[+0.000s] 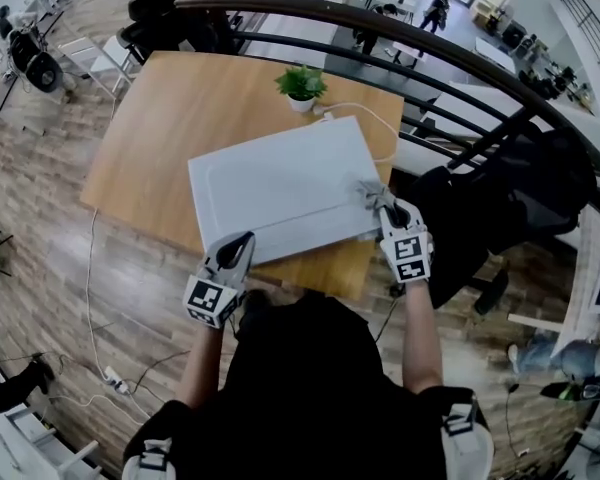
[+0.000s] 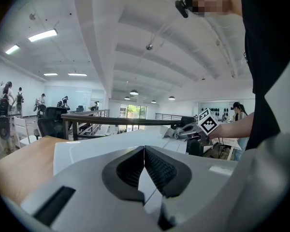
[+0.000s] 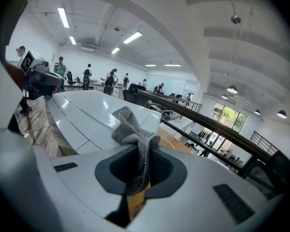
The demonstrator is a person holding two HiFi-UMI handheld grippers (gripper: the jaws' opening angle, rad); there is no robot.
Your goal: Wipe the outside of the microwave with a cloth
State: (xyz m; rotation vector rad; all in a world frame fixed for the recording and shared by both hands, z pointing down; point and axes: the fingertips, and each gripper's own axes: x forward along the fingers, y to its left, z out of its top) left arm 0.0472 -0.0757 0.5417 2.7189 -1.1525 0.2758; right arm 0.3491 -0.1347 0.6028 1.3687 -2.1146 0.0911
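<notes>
Wooden table beside a dark railing carries the white microwave, set toward the table's near edge. A grey cloth lies on the microwave's top by its near right corner, and the right gripper is clamped on it. The left gripper is at the microwave's near left edge, jaws together and empty. A potted plant stands just behind the microwave.

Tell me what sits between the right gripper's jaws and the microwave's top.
A grey cloth, pinched in the right gripper and lying on the microwave; the right gripper view shows it.
</notes>
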